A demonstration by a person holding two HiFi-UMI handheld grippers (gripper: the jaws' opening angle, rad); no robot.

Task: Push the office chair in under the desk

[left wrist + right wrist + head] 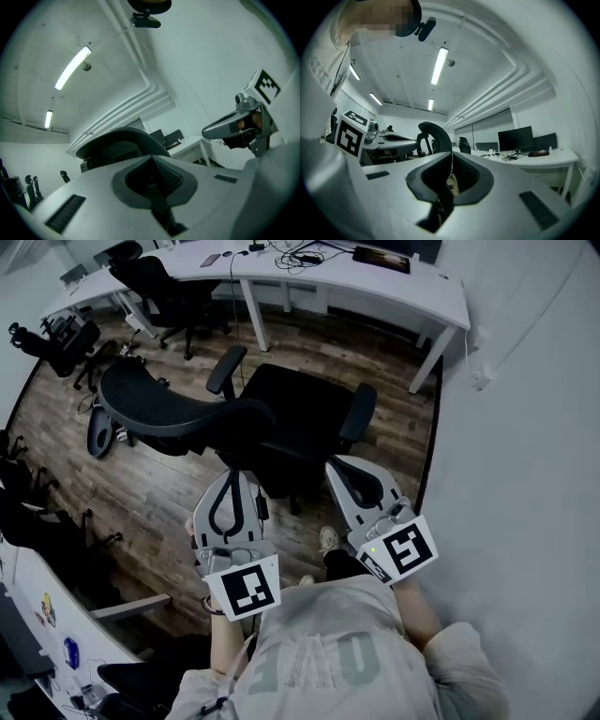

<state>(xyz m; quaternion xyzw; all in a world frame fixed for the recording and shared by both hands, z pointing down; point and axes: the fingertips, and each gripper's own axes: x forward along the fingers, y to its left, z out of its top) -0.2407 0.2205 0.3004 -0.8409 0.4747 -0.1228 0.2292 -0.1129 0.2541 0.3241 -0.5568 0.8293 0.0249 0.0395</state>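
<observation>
A: Where is everything now, starting with the big things?

B: The wooden floor (169, 493) fills most of the head view. The white bench (412, 292) runs along its far side, next to the wall (534, 427). The chair (300, 413) stands on the floor between the person and the bench. It is not under the bench yet, because a strip of floor lies between them. So I judge that the push is only at its beginning.

A: And the tools?

B: The left hand-held gripper (230, 479) has its jaws pressed together with nothing between them, and it points at the back (173, 409) of the chair. The right hand-held gripper (339, 465) is closed and empty as well, and it is near the right armrest (361, 413). I cannot tell whether either one touches the chair.

A: What can go wrong from here?

B: Closed jaws only press, they do not grip. The back is curved, so a tip can slide off it. Also the back looks turned to the left. If one side gets more force, the chair can swivel instead of rolling straight. Then it can drift toward the bench leg (427, 357) or the wall. The right armrest can also knock the bench edge if it stands too high, and this I cannot judge from here.
</observation>
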